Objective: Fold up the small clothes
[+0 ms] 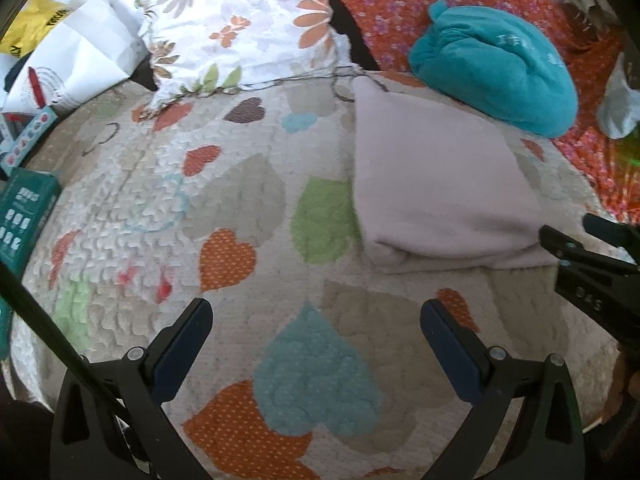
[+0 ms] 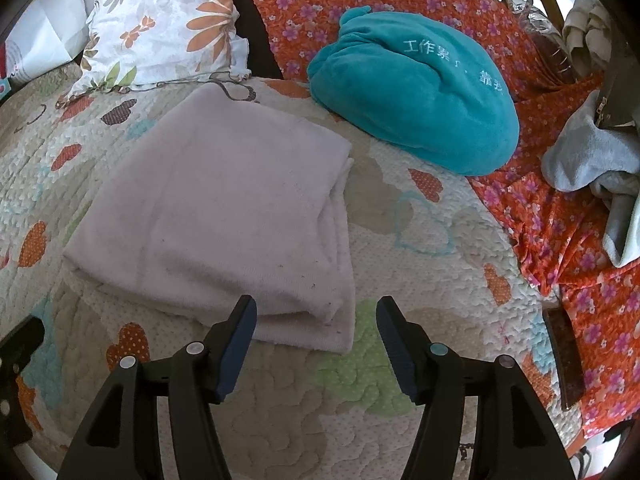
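Observation:
A pale pink folded cloth [image 1: 436, 184] lies flat on the heart-patterned quilt [image 1: 240, 208], with its stacked layers showing at the near edge. In the right wrist view the cloth [image 2: 224, 208] lies just ahead and left of my right gripper [image 2: 316, 320], which is open and empty, its left fingertip close to the cloth's near edge. My left gripper [image 1: 316, 320] is open and empty over bare quilt, left of the cloth. The right gripper's fingers [image 1: 560, 244] show at the right edge of the left wrist view, beside the cloth's near right corner.
A teal plush cushion [image 2: 416, 100] sits behind the cloth on an orange floral sheet [image 2: 580, 280]. A flowered pillow [image 2: 160, 24] lies at the back left. A grey garment [image 2: 592, 168] is heaped at the right. Boxes and white paper bags [image 1: 72, 60] stand at the left.

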Demonstrator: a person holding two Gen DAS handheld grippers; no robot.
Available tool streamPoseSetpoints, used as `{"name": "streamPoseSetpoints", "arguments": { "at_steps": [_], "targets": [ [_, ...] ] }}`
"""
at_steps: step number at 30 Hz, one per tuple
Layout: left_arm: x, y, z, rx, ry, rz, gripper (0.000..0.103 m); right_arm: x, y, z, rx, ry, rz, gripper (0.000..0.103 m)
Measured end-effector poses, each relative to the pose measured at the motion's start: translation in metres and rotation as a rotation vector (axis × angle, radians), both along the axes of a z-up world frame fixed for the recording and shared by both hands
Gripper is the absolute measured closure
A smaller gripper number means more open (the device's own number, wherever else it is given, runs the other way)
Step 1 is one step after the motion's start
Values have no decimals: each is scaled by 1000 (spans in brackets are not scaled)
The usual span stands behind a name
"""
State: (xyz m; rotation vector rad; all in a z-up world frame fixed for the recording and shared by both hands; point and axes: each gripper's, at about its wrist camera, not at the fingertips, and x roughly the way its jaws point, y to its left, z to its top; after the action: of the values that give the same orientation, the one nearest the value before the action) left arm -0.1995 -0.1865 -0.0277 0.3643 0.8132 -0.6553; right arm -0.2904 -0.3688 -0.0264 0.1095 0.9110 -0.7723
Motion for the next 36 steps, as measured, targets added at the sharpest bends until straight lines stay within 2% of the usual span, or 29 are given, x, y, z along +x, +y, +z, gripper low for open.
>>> {"name": "streamPoseSetpoints", "arguments": {
  "at_steps": [36],
  "targets": [
    [2,-7,-18,39,90,-37,0,6,4,-6,22,19,22,32]
  ]
}}
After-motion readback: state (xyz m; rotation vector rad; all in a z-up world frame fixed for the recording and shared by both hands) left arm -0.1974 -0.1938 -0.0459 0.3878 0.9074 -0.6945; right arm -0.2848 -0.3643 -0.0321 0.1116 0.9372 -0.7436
